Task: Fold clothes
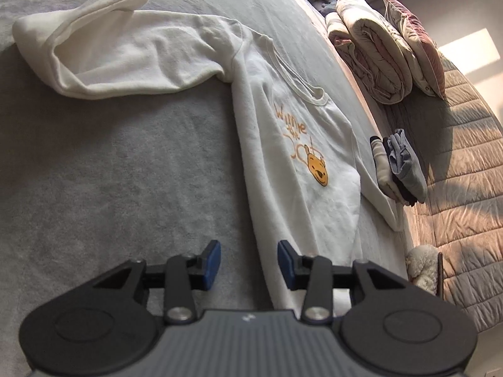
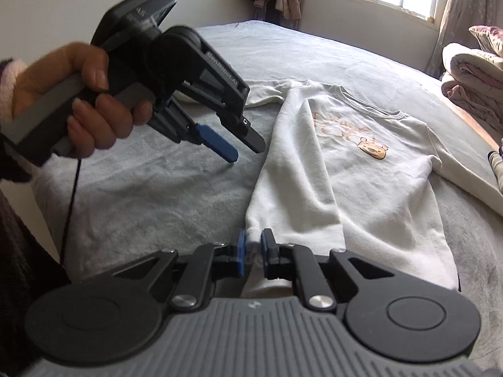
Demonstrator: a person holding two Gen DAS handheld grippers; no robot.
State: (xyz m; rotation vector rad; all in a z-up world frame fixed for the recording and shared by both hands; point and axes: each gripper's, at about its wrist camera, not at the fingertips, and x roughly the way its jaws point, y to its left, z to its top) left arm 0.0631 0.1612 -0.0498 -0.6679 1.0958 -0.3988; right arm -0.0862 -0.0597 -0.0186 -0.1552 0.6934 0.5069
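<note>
Here right hand-held gripper (image 2: 252, 253) pinches sweatshirt (image 2: 339, 169) hem corner.

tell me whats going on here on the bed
A person is folding a cream long-sleeved sweatshirt with an orange bear print spread on a grey bedsheet. The right hand-held gripper is pinching the sweatshirt's near hem. The left hand-held gripper hangs open above the sheet, holding nothing.

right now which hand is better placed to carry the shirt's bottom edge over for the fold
Right. The right hand-held gripper is clamped on the white shirt hem, while the left hand-held gripper hangs open above the bed, holding nothing.
</note>
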